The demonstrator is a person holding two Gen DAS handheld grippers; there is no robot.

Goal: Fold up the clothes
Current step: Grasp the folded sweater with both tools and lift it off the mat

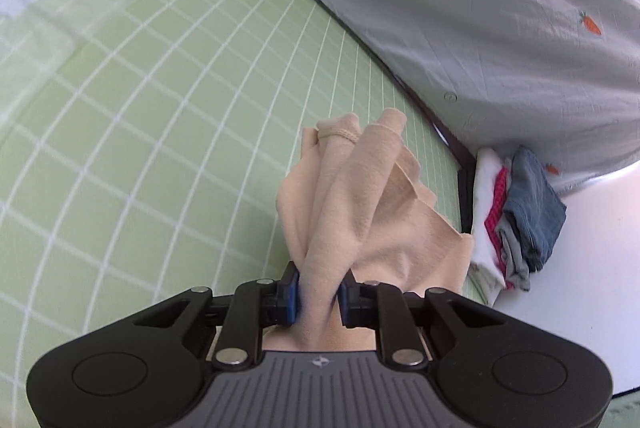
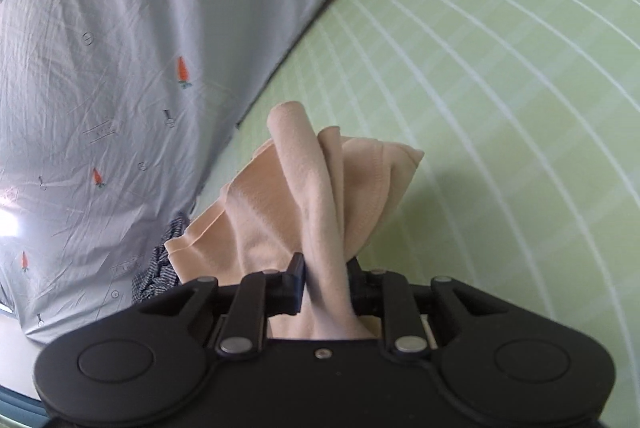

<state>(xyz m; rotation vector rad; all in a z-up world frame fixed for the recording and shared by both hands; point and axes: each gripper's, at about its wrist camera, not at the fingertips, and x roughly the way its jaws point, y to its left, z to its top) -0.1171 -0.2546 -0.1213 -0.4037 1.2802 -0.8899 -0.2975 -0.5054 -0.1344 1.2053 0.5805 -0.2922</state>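
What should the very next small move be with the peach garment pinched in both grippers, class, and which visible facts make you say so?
Probably draw the two grippers apart to spread it. The left gripper and the right gripper are each shut on a bunched fold of the peach garment, which hangs crumpled above the green grid mat, so it likely cannot be laid flat for folding yet.

A green grid mat (image 1: 160, 108) lies under a pale grey sheet (image 1: 480, 28) printed with carrots (image 1: 590, 23), beside what looks like a white surface (image 1: 592, 248).
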